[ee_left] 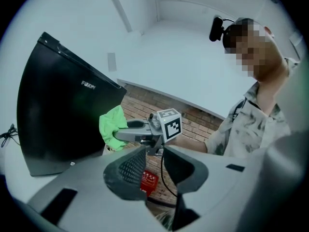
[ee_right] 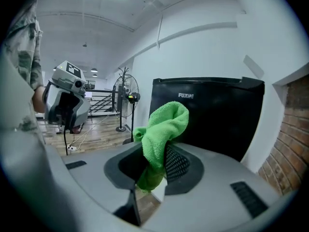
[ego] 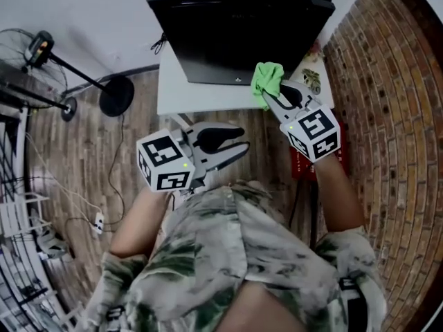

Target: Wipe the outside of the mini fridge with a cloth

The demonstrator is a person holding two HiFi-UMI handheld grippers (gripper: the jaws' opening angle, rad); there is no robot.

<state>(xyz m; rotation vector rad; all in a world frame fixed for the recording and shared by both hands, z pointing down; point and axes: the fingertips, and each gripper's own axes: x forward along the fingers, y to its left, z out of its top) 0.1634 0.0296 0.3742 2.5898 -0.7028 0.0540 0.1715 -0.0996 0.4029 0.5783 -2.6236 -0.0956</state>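
Note:
The black mini fridge (ego: 242, 26) stands on a white table (ego: 176, 95); it also fills the left of the left gripper view (ee_left: 58, 115) and the middle of the right gripper view (ee_right: 217, 115). My right gripper (ego: 266, 95) is shut on a green cloth (ego: 267, 79), held just before the fridge's front lower right corner; the cloth (ee_right: 161, 134) sticks up between its jaws. The cloth (ee_left: 112, 127) and right gripper (ee_left: 140, 132) show from the left gripper too. My left gripper (ego: 235, 147) hangs open and empty below the table's front edge, its jaws (ee_left: 153, 170) apart.
A brick wall (ego: 387, 116) runs close along the right. A standing fan (ego: 41, 68) with its round base (ego: 116, 95) is at the left on the wooden floor, with a cable and a power strip (ego: 98, 221). A red box (ee_left: 148, 180) lies low by the table.

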